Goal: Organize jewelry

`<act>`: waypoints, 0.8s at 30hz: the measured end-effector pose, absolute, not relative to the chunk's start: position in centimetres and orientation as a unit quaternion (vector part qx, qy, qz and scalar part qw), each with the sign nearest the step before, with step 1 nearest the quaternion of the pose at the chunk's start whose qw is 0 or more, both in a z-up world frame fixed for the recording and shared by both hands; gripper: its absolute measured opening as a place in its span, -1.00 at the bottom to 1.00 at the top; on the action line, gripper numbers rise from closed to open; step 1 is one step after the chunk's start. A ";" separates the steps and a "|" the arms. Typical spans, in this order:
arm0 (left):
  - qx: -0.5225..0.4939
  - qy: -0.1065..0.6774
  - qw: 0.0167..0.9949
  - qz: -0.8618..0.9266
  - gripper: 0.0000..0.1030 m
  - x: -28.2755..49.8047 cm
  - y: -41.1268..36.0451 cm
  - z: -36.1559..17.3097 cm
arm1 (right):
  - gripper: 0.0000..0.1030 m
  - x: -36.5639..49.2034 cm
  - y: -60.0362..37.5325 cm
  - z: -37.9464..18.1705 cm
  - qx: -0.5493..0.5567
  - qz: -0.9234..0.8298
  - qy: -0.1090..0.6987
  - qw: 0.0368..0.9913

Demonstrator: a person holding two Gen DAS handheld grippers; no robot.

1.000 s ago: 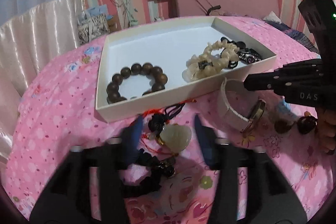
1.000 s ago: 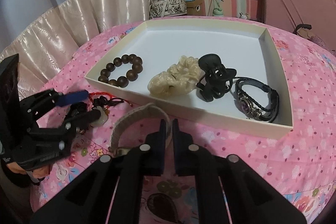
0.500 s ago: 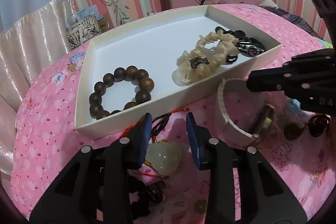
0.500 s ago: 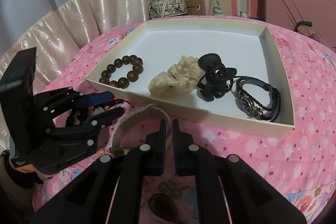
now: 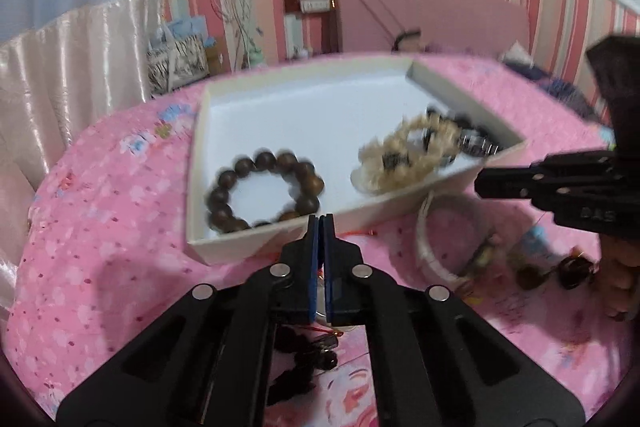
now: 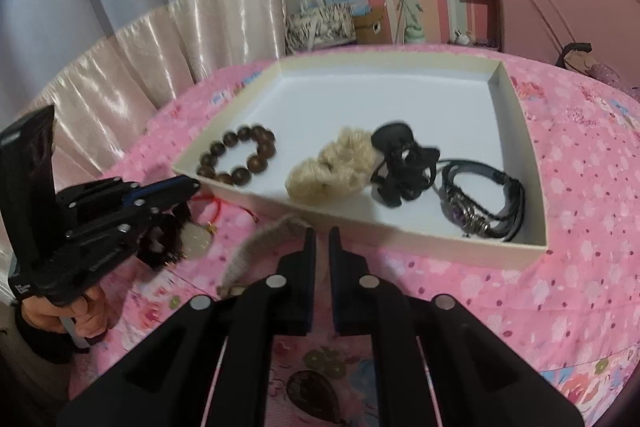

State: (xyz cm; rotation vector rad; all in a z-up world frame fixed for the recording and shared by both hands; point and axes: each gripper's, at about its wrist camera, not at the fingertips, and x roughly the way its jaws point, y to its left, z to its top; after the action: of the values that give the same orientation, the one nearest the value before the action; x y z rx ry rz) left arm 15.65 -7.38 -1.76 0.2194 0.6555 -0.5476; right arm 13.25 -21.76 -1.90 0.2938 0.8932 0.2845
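Now left hand-held gripper (image 5: 321,223) is clenched on pendant (image 6: 197,237) cord, pendant hanging below, just before tray (image 5: 256,245) front wall. Right hand-held gripper (image 6: 322,237) is slightly parted, holding nothing, beside watch (image 6: 260,243) on pink cloth (image 6: 580,187). Tray holds bead bracelet (image 5: 264,189), scrunchie (image 6: 332,169), clip (image 6: 402,167).

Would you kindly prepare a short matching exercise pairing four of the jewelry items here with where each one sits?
Things:
1. wooden bead bracelet
2. black hair claw
3. leather watch
4. pale pendant

Places:
A. on the pink cloth, under the left gripper
B. in the white tray, leftmost
C. in the tray, rightmost
D. in the tray, between the cream scrunchie and the watch

Pairs: 1-B, 2-D, 3-C, 4-A
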 end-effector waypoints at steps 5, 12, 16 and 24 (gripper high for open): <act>0.076 0.293 0.918 -0.256 -1.00 15.6 -5.5 0.2 | -0.88 13.2 -22.4 -1.7 0.159 0.145 0.425 0.879; 0.065 0.282 0.921 -0.261 -1.00 15.8 -4.2 0.7 | -0.13 13.9 -20.4 -3.0 0.132 0.141 0.448 0.873; 0.065 0.276 0.921 -0.268 -1.00 15.3 -4.1 1.2 | -0.24 14.8 -19.7 -4.5 0.113 0.117 0.478 0.863; 0.050 0.266 0.920 -0.285 -1.00 14.7 -3.9 3.2 | -0.95 14.0 -20.1 -3.1 0.128 0.158 0.468 0.860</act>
State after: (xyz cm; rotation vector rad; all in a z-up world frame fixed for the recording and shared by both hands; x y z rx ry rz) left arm 14.72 -3.86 3.15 0.1022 0.5467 -0.5860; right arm 13.99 -20.10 -3.11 0.2684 0.9818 0.3317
